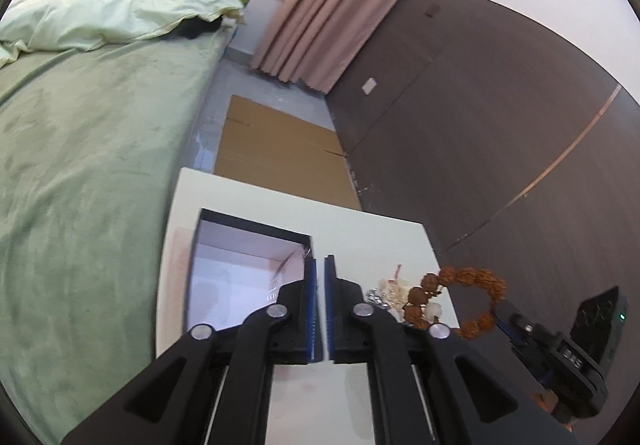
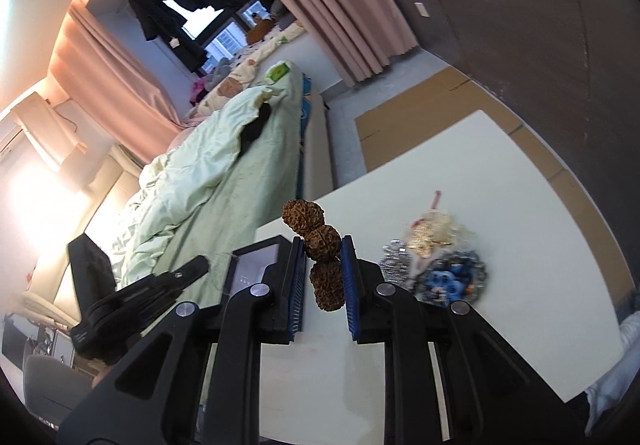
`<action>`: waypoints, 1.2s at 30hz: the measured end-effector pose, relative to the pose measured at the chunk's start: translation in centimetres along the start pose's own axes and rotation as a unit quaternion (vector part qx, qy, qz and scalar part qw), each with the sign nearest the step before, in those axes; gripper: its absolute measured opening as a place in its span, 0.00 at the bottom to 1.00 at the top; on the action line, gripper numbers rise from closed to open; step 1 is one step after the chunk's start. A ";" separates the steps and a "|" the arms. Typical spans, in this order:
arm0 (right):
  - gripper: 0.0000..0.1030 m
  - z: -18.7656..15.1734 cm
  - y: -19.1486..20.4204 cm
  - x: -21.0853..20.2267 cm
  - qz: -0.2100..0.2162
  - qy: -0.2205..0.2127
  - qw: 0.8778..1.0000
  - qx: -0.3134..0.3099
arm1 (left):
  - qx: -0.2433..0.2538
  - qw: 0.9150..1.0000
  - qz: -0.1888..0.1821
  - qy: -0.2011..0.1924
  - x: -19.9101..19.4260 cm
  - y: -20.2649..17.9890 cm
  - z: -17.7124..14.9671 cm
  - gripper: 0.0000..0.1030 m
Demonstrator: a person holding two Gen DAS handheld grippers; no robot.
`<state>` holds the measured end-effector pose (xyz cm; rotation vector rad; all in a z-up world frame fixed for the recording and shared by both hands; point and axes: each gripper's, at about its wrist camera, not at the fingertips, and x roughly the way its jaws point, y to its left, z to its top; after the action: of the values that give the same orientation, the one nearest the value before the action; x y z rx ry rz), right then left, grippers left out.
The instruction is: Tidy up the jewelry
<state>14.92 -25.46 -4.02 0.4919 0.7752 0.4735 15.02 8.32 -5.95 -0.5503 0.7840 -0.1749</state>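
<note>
Currently, bracelet: a ring of knobbly brown seed beads (image 2: 320,241) hangs clear above the white table (image 2: 500,173), off to the right of the box.
Right gripper (image 2: 322,281): jaws narrowed onto one bead, the rest dangling.
Left gripper (image 1: 320,309): jaws nearly together, only a slim gap, nothing between them.
Box (image 1: 208,237): open, dark-rimmed, beside the left gripper.
Jewelry pile (image 2: 436,261): gold, silver and blue pieces still on the table.
Risk: held by a single round bead, the loop could swing, slip out, or catch the box rim.
</note>
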 end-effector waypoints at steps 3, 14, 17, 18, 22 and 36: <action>0.18 0.2 1.7 0.7 0.008 0.002 1.000 -0.013 | -0.029 0.999 0.004 -0.013 -0.4 1.2 0.4 0.61; 0.18 1.0 9.0 5.6 0.010 0.036 0.995 -0.096 | -0.054 0.997 0.013 -0.056 -4.6 3.6 1.7 0.66; 0.19 0.8 10.1 7.1 0.005 0.043 0.992 -0.116 | -0.062 0.996 0.015 -0.060 -5.3 4.1 1.6 0.68; 0.19 0.5 10.6 7.7 0.003 0.046 0.991 -0.125 | -0.066 0.996 0.015 -0.061 -5.4 4.3 1.8 0.71; 0.25 -0.9 11.3 9.7 0.058 0.061 0.988 -0.132 | -0.083 0.994 0.017 -0.064 -5.6 5.1 1.8 0.72; 0.72 0.8 5.1 7.2 0.008 0.070 0.996 -0.056 | -0.063 0.997 0.014 -0.041 -3.8 2.9 1.0 0.72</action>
<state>18.91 -17.52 -4.44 0.3625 0.8744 0.5672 12.91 12.47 -4.51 -0.6603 0.7252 -0.0762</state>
